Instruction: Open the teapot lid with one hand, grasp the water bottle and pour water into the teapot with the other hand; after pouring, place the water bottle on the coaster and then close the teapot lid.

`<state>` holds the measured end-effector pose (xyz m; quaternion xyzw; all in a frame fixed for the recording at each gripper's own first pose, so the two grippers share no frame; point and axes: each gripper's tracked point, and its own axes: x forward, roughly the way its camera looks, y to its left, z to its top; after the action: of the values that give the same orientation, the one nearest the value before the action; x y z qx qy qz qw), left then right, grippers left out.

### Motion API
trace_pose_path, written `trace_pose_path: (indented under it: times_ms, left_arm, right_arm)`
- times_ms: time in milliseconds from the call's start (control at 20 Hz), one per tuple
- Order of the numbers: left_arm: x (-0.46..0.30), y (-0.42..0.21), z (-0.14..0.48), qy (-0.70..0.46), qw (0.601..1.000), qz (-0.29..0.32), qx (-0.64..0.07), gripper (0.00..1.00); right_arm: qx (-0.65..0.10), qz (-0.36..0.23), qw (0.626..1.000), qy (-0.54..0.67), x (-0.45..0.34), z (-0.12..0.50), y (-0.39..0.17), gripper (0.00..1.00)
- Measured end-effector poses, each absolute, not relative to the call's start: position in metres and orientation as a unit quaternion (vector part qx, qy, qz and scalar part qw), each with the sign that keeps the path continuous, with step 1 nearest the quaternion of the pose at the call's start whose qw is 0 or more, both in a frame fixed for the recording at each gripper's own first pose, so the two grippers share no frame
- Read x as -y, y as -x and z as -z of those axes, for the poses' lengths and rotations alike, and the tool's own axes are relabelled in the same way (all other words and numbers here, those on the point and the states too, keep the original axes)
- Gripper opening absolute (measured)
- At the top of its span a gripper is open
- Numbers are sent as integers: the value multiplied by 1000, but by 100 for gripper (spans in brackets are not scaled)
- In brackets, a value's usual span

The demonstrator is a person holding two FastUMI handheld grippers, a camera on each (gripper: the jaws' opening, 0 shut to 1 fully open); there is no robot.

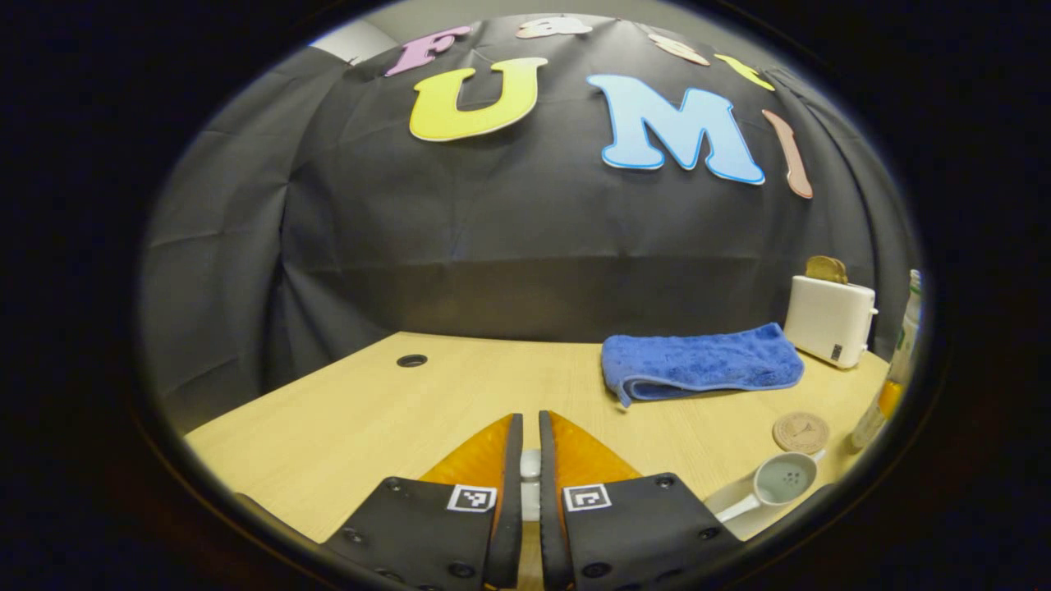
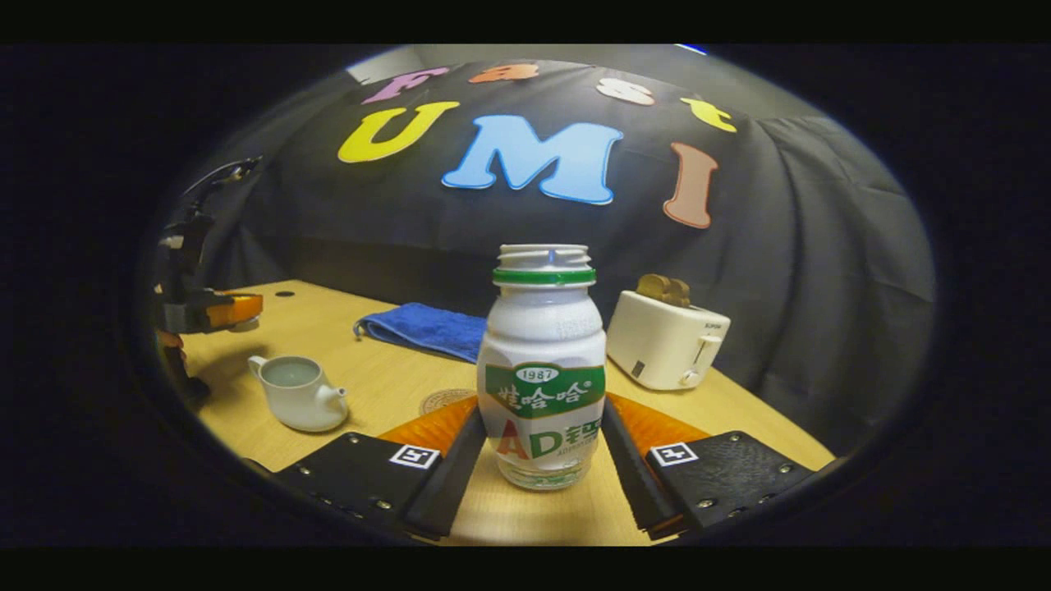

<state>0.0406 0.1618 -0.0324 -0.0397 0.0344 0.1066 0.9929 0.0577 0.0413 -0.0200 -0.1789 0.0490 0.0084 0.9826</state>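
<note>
- The left gripper (image 1: 530, 427) is clenched on the small white teapot lid (image 1: 530, 464), held up over the wooden table (image 1: 369, 402).
- The open teapot (image 2: 297, 392) stands on the table, uncovered, with the lid lifted clear of it.
- The right gripper (image 2: 542, 414) clasps the white water bottle (image 2: 542, 369), upright and capless, both fingers against its sides.
- The round coaster (image 1: 800, 432) lies near the teapot, just before a folded blue towel (image 1: 698, 365).
- A white toaster (image 2: 667, 341) stands behind.
</note>
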Motion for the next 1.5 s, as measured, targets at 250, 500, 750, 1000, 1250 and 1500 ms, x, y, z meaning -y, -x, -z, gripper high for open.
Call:
trace_pose_path:
  times_ms: [250, 500, 750, 1000, 1250, 1500]
  left_arm:
    - [-165, -42, 35, 41, 993, -108, -38, 16]
    - [-167, -42, 38, 44, 992, -110, -40, 16]
    - [-174, -42, 42, 56, 991, -114, -44, 16]
    - [-185, -41, 42, 67, 989, -124, -44, 16]
    - [-190, -39, 45, 72, 988, -129, -46, 16]
    - [-192, -40, 47, 79, 988, -128, -47, 16]
  right_arm:
    - [-38, 11, 955, 295, -47, 13, -62, 78]
    - [-27, 18, 909, 416, -56, 14, -65, 78]
    - [2, 13, 852, 523, -78, 15, -62, 78]
    - [26, 2, 798, 603, -95, 18, -60, 78]
    - [31, -9, 755, 655, -106, 18, -72, 77]
    - [50, 0, 717, 696, -111, 16, -68, 77]
